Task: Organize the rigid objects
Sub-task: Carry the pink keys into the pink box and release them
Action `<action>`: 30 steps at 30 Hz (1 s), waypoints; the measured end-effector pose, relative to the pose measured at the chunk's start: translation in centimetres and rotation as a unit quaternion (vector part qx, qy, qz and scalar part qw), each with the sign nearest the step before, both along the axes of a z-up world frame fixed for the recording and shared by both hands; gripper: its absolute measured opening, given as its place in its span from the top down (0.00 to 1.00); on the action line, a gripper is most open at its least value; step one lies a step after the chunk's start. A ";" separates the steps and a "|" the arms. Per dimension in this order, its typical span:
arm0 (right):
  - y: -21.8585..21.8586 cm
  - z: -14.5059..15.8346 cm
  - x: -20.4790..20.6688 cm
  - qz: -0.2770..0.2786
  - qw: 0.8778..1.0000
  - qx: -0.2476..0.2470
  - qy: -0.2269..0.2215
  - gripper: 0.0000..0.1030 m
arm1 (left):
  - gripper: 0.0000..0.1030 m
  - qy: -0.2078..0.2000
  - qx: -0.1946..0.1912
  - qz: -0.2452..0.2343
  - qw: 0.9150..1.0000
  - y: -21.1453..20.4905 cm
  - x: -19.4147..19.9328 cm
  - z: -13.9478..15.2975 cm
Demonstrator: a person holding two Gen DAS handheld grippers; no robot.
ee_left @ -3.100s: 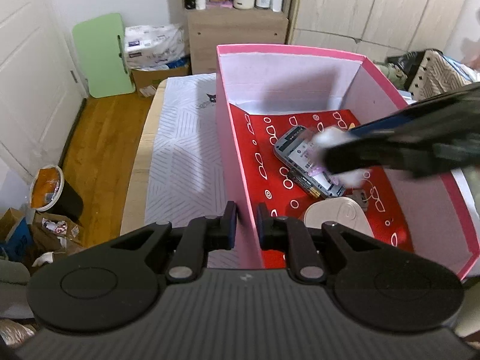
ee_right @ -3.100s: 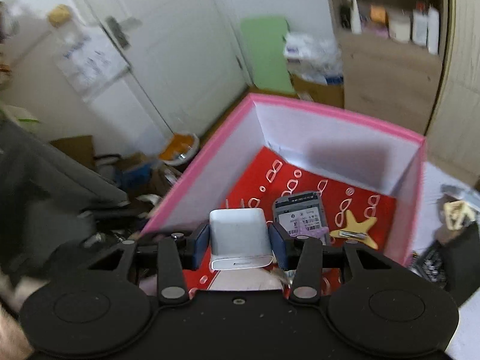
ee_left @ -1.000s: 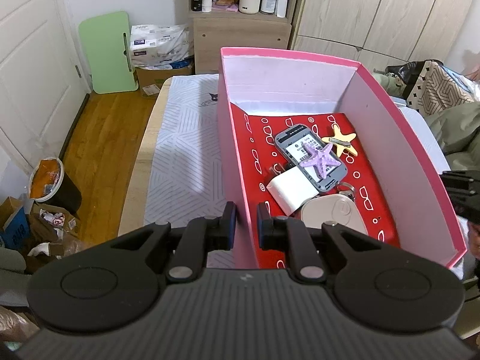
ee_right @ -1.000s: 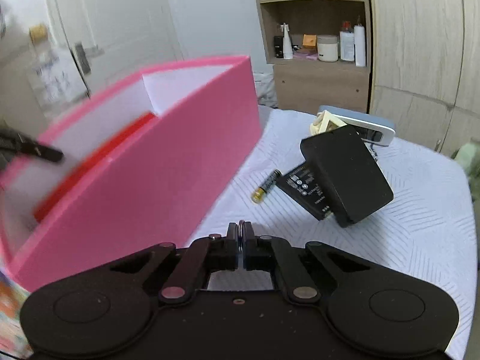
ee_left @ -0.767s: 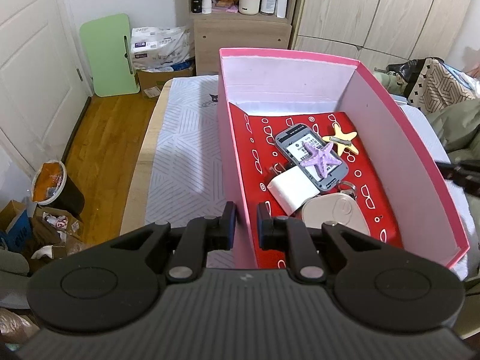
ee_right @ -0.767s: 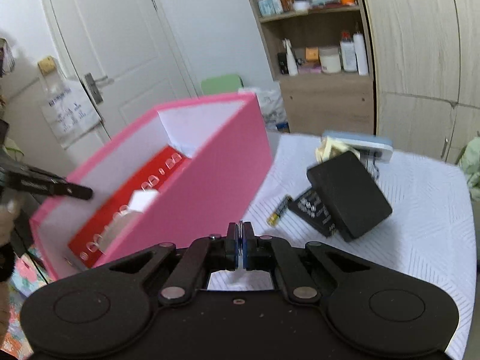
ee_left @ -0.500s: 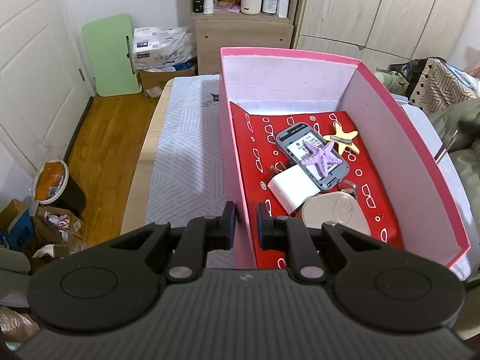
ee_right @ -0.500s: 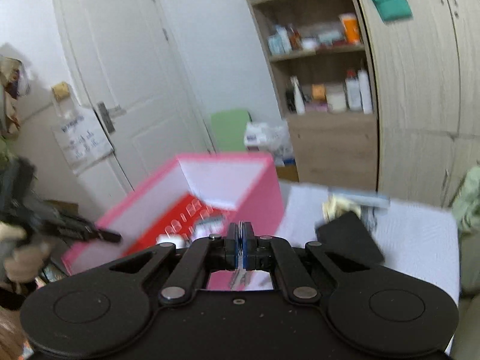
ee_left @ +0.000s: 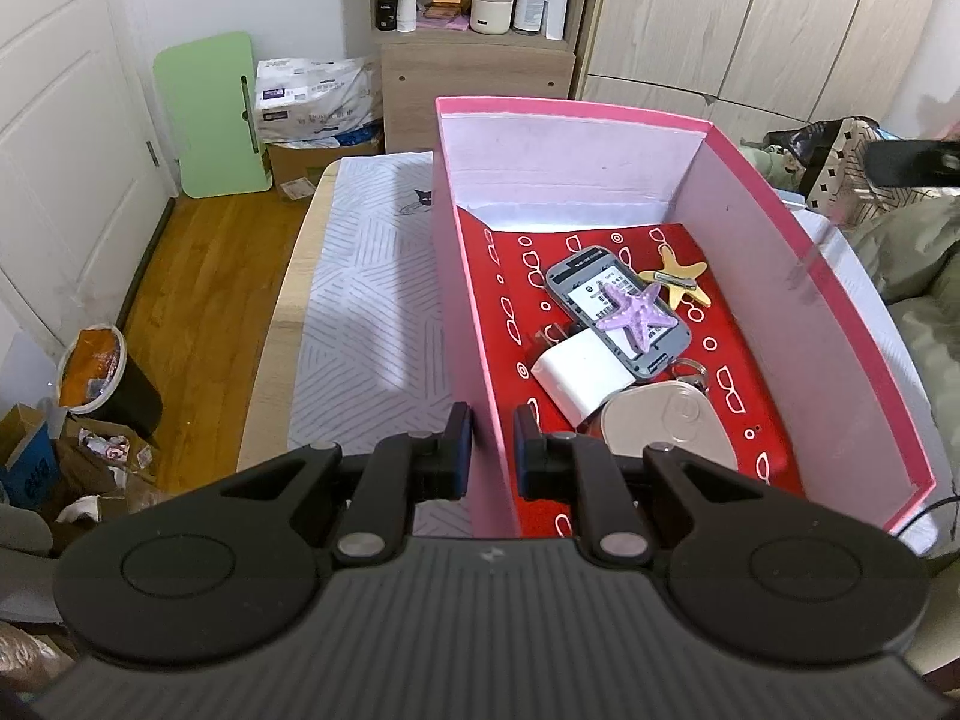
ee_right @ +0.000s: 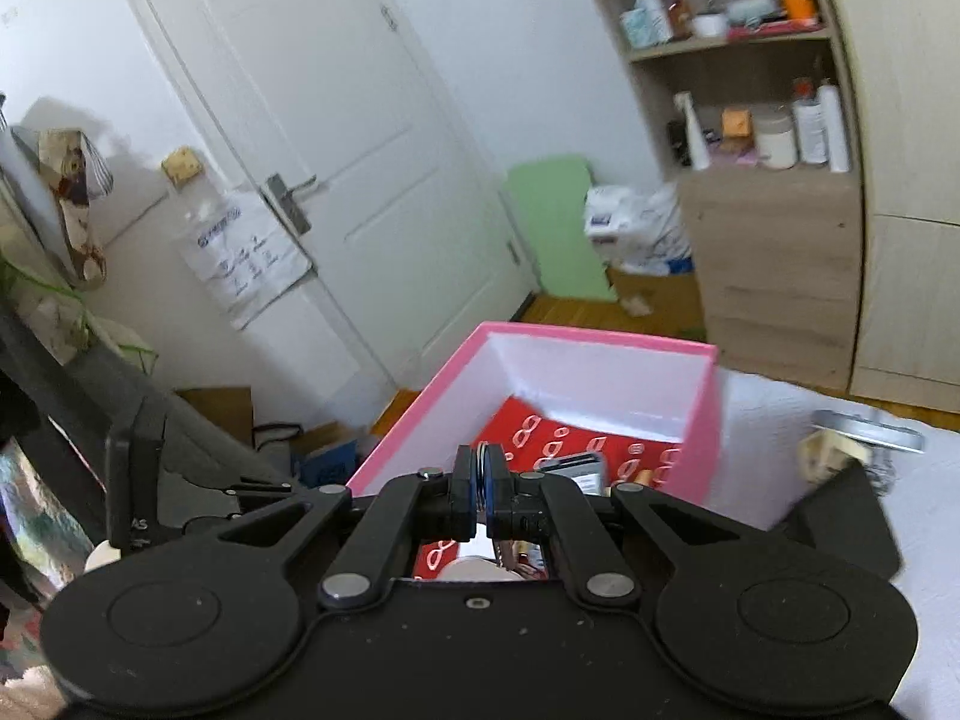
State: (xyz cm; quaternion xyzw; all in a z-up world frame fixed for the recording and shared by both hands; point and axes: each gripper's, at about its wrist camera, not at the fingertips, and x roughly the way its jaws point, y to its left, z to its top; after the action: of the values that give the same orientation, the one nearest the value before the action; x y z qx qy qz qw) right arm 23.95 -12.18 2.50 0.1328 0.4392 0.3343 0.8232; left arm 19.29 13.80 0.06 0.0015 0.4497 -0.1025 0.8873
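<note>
Along the near left wall of the pink box (ee_left: 474, 324), in the left wrist view, the left gripper (ee_left: 487, 450) is clamped on that wall, one finger outside it and one inside. The box stands on a white patterned sheet (ee_left: 372, 300), and its floor is covered by a red lining (ee_left: 510, 276) printed with white shapes. Inside the box, a grey phone (ee_left: 621, 309) lies face down near the middle with a purple starfish (ee_left: 636, 315) resting on top of it; a yellow starfish (ee_left: 678, 279) lies just beside the phone, toward the box's right wall. A white block (ee_left: 579, 375) touches the phone's near end, and a beige oval case (ee_left: 669, 432) lies closer still to the gripper, overlapping the block's corner. A small metal ring (ee_left: 690, 369) shows between the case and the phone. From the right wrist view, the right gripper (ee_right: 481, 495) hangs above the near end of the pink box (ee_right: 702, 420), its fingers pressed together on a thin round metal piece (ee_right: 480, 474), seen edge-on, whose kind I cannot tell. Past the fingers the phone (ee_right: 576, 468) shows inside the box on the red lining (ee_right: 528, 426). Just beside the box's right wall, on the sheet (ee_right: 936, 516), lies a black block (ee_right: 840, 516), with a pale cream object (ee_right: 831, 456) and a flat grey device (ee_right: 870, 426) behind it.
</note>
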 end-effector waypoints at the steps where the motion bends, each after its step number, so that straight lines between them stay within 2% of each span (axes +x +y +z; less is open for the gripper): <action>1: 0.8 -0.4 0.4 0.005 1.000 -0.001 0.007 0.95 | 0.88 0.000 0.003 -0.001 1.000 -0.1 0.0 0.0; 5: 4.0 -2.1 2.1 0.030 0.999 0.003 0.044 0.95 | 0.88 -0.002 0.014 -0.003 1.000 -0.6 0.0 0.0; 10: 7.2 -4.3 3.7 0.038 0.997 -0.018 0.063 0.95 | 0.88 -0.003 0.023 -0.002 1.000 -0.8 -0.1 0.0; 21: 12.0 -7.7 6.8 0.023 0.996 -0.053 0.074 0.94 | 0.88 -0.007 0.022 -0.004 1.000 -0.7 -0.2 -0.1; 23: 12.1 -7.8 6.9 0.016 0.996 -0.061 0.061 0.82 | 0.88 -0.009 0.025 -0.004 1.000 -0.8 -0.3 -0.1; 25: 11.5 -7.1 6.8 0.003 0.998 -0.056 0.040 0.60 | 0.88 -0.011 0.032 -0.003 0.999 -1.1 -0.4 -0.2; 27: 10.8 -6.0 6.3 0.001 0.999 -0.049 0.015 0.60 | 0.88 -0.010 0.031 -0.001 0.999 -1.1 -0.4 -0.1; 30: 9.5 -4.4 5.2 0.005 0.999 -0.038 0.007 0.60 | 0.88 -0.009 0.024 0.003 1.000 -0.8 -0.3 -0.2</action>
State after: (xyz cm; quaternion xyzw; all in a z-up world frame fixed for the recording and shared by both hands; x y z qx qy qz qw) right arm 29.20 -2.72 -1.92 0.1011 0.4581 0.3206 0.8229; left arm 18.95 12.96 -0.11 0.0218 0.4437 -0.0890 0.8915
